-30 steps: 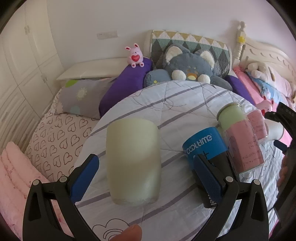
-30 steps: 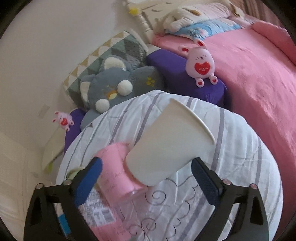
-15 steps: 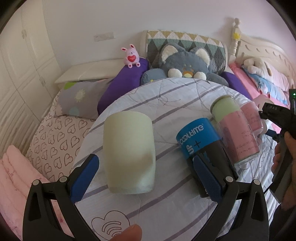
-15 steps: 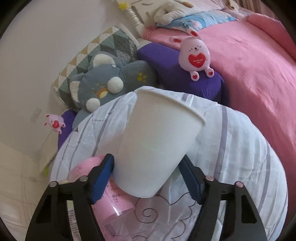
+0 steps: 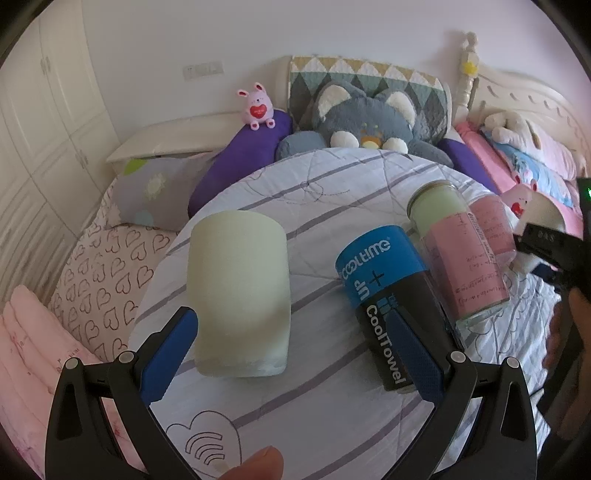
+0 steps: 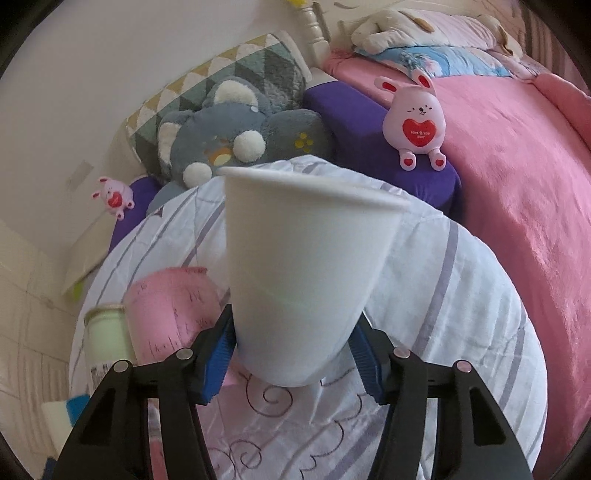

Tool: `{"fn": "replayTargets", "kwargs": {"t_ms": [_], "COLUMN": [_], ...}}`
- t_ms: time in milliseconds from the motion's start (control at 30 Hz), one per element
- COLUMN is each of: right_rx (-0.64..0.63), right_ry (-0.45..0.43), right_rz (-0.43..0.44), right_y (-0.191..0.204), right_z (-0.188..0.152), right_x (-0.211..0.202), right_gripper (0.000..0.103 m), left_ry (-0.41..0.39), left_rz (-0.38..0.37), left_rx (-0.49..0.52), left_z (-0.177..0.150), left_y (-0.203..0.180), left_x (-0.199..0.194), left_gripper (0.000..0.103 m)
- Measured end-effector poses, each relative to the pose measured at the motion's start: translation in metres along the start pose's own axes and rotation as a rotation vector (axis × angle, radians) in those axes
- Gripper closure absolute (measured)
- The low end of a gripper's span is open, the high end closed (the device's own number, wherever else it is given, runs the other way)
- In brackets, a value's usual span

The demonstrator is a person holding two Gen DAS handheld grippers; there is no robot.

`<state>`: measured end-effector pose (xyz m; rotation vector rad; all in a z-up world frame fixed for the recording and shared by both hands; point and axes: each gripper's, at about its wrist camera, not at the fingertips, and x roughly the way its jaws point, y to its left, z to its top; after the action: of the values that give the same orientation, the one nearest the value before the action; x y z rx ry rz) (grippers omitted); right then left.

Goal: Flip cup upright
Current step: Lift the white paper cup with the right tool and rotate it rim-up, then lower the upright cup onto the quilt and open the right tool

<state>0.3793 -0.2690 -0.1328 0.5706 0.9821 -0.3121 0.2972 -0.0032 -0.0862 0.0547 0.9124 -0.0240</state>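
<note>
Your right gripper point(image 6: 291, 363) pinches the white paper cup point(image 6: 306, 273) near its base, rim pointing up and away, while your left gripper point(image 5: 291, 350) hangs spread.

A bedroom with a plain white wall point(image 5: 258, 33) and white panelled wardrobes point(image 5: 48, 122) on the left. A cream carved headboard point(image 5: 517, 92) stands behind a pink bed point(image 6: 517, 184). The light is soft, probably daylight, though its source is unseen.
</note>
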Motion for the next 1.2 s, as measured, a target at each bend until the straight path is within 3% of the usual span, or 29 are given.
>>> {"fn": "replayTargets", "kwargs": {"t_ms": [433, 900, 1200], "right_rx": [-0.113, -0.387, -0.599], "right_ry": [0.056, 0.0, 0.213], "right_rz": [0.055, 0.213, 0.217], "right_y": [0.002, 0.029, 0.057], "right_z": [-0.05, -0.159, -0.229], "right_x": [-0.035, -0.137, -0.119], "right_gripper": [0.045, 0.045, 0.044], "left_ry": [-0.008, -0.083, -0.043], "left_rz": [0.022, 0.065, 0.118], "left_rx": [0.019, -0.042, -0.067], "left_z": [-0.005, -0.068, -0.121], "left_y": [-0.009, 0.025, 0.041], "left_x": [-0.004, -0.103, -0.135], "left_gripper": [0.0, 0.0, 0.0]}}
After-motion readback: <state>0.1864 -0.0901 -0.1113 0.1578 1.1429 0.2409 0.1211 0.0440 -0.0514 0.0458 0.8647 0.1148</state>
